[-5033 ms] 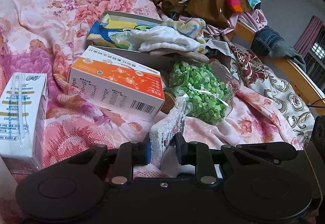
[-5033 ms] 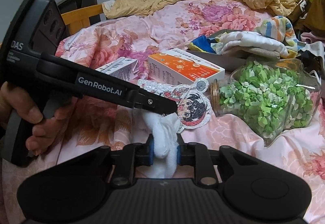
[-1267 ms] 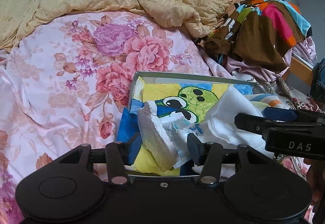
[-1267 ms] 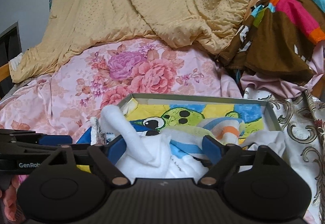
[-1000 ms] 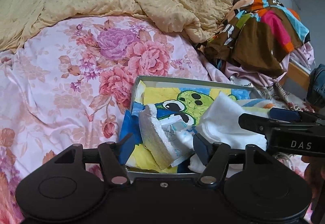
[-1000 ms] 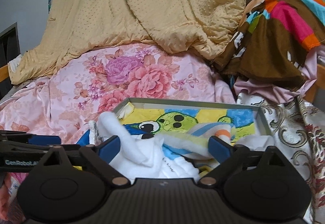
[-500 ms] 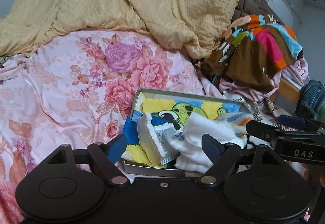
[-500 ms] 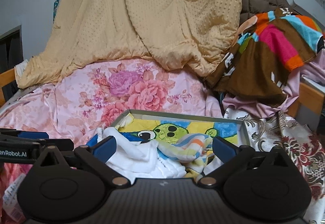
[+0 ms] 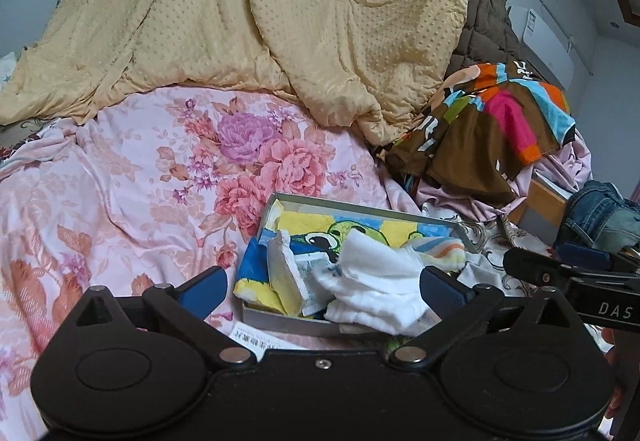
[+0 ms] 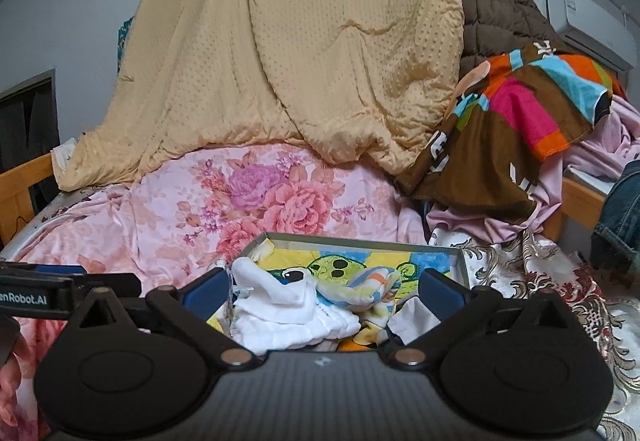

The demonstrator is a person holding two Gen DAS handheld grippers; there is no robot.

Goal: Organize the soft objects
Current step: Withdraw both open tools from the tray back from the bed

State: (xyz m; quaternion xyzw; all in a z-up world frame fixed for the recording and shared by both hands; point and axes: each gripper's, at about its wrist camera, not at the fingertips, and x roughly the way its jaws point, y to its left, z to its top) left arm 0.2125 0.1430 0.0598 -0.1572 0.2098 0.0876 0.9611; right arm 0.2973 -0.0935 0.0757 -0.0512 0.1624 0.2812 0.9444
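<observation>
Both grippers hang above the near end of a shallow tin box on the flowered bed sheet. The left gripper has just been spreading its fingers, released with nothing between them; the right gripper is spread wide and empty too. Ahead of the fingers, in the box, lie a white cloth, a flat plush pad and a striped sock.

Grey box lined with a yellow-and-blue cloth printed with a green frog. White cloth on top, striped orange-blue cloth beside. Pink floral sheet; far, dotted pale-yellow blanket; right, brown multicolour-striped garment.
</observation>
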